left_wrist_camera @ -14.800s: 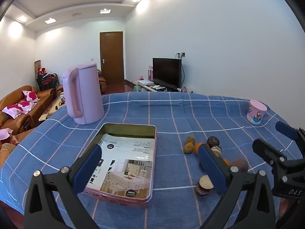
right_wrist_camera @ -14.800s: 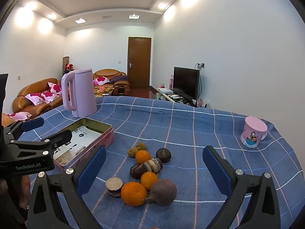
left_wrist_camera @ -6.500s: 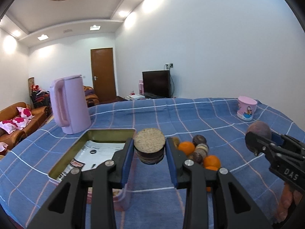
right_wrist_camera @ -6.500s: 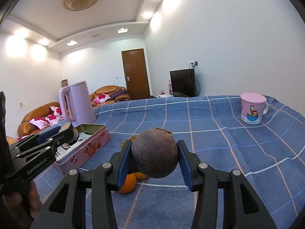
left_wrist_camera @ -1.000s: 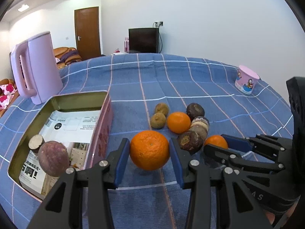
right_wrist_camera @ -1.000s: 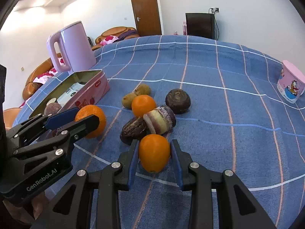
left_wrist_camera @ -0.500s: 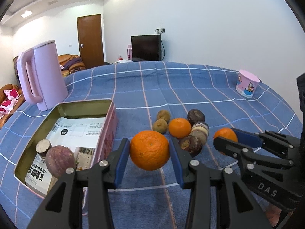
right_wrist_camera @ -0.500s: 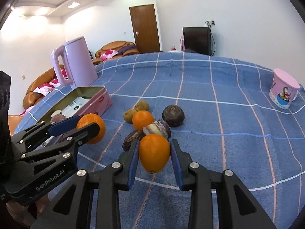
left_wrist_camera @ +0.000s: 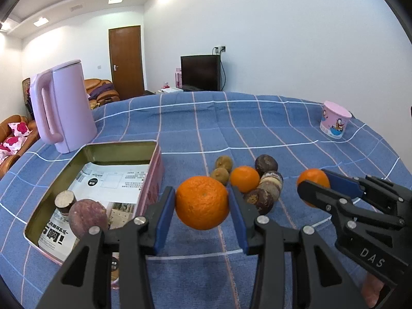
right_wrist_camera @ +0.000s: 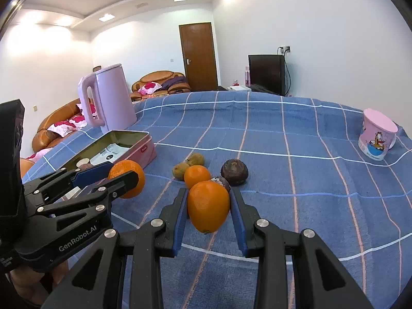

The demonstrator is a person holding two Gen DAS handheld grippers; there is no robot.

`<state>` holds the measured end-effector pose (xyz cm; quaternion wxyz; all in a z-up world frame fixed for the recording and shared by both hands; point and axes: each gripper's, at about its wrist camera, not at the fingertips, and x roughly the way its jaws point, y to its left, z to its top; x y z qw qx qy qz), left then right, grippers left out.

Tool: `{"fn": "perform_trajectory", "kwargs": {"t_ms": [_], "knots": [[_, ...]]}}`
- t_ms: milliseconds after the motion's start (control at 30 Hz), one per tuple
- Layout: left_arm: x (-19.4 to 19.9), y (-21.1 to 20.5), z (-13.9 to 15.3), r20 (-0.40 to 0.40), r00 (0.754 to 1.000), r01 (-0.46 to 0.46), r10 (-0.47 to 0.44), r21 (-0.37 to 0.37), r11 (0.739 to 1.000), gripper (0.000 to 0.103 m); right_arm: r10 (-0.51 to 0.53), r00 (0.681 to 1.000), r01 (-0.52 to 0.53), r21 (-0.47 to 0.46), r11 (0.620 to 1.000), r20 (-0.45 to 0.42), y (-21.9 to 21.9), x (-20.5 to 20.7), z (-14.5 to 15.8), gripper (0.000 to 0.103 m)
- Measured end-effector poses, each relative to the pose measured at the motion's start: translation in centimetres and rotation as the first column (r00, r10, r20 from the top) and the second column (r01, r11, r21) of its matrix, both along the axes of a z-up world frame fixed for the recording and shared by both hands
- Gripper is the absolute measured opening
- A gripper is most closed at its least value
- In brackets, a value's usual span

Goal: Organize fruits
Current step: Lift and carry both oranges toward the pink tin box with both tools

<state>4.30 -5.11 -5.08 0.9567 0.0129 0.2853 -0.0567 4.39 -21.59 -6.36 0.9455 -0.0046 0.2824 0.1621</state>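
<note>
While each gripper (left (left_wrist_camera: 202, 203), right (right_wrist_camera: 208, 207)) pinches an orange, the tin (left_wrist_camera: 121, 146) holds two dark fruits.

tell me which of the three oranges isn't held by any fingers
The small orange on the blue cloth, among the brown fruits; the other two hang in the left gripper and right gripper.

Left tool (right_wrist_camera: 123, 180) body: we read "GenRobot.AI" in pale letters along its black frame, seen from the right wrist view.
Right tool (left_wrist_camera: 312, 188) body: we read "DAS" in pale letters on its black frame, seen from the left wrist view.
Printed sheet (left_wrist_camera: 113, 180) lining the tin box (left_wrist_camera: 154, 180): we see large dark Chinese characters near its close end and small printed lines further up; we cannot make any of them out.
Tin box side label (right_wrist_camera: 144, 149): a small red mark, too small for us to read.
</note>
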Motion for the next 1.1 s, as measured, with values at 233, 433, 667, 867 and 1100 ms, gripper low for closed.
{"fn": "perform_trajectory", "kwargs": {"t_ms": [233, 433, 667, 867, 1100], "knots": [[-0.3, 0.0, 0.2, 0.019, 1.0, -0.005, 0.005, 0.002, 1.0, 0.044, -0.004, 0.999, 0.004, 0.005, 1.0, 0.039, -0.1, -0.6, 0.4, 0.035], [-0.7, 0.0, 0.3, 0.042, 0.999, -0.013, 0.012, 0.007, 1.0, 0.044, -0.007, 0.998, 0.006, 0.01, 1.0, 0.068, -0.3, -1.0, 0.7, 0.035], [-1.0, -0.1, 0.5, 0.064, 0.998, -0.02, 0.019, 0.015, 1.0, 0.044, -0.009, 0.995, 0.007, 0.016, 1.0, 0.098, -0.5, -1.7, 1.0, 0.035], [-1.2, 0.0, 0.6, 0.081, 0.996, -0.03, 0.028, 0.017, 0.999, 0.044, -0.012, 0.992, 0.009, 0.024, 1.0, 0.123, -0.7, -2.1, 1.1, 0.035], [-1.6, -0.1, 0.9, 0.105, 0.994, -0.04, 0.037, 0.025, 0.999, 0.044, -0.019, 0.989, 0.014, 0.03, 0.999, 0.15, -0.8, -2.5, 1.3, 0.035]]}}
